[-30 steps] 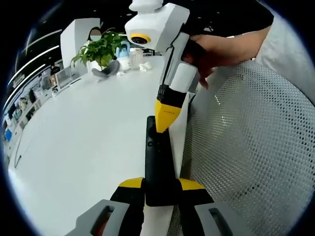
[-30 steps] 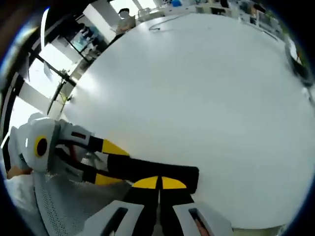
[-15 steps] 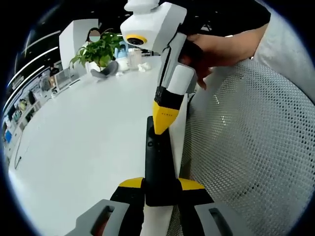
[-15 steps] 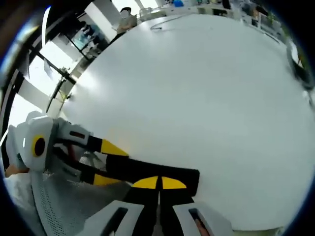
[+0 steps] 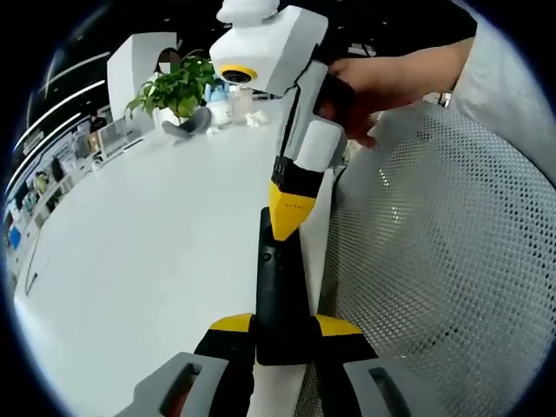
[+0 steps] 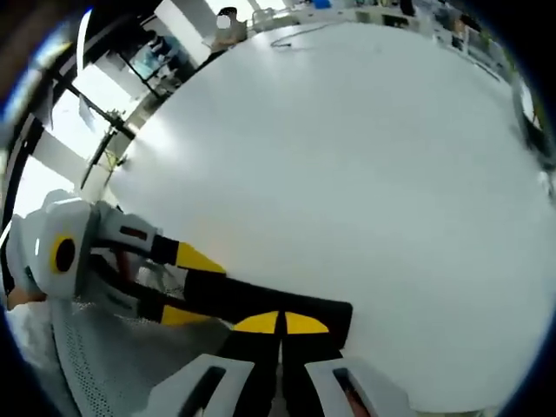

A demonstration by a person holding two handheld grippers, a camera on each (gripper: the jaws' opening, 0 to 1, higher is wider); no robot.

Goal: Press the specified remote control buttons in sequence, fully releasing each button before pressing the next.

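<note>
A black remote control (image 5: 278, 295) is clamped between the yellow-tipped jaws of my left gripper (image 5: 284, 326) and points away over the table edge. My right gripper (image 5: 285, 221) comes down from above with its jaws shut together, and its yellow tip rests on the far end of the remote. A hand (image 5: 382, 78) holds that gripper. In the right gripper view, my right gripper (image 6: 280, 323) is shut with its tip on the remote (image 6: 261, 300), which lies crosswise. My left gripper (image 6: 193, 287) grips the remote from the left.
The white table (image 5: 130, 243) stretches off to the left, with a potted plant (image 5: 174, 87) and small items at its far end. A white mesh chair (image 5: 434, 261) stands close on the right. Shelves and a person (image 6: 224, 19) are far behind the table (image 6: 347, 156).
My right gripper has leaned slightly to the left, while its tip stays on the remote's far end. The left gripper and the remote have not moved.
</note>
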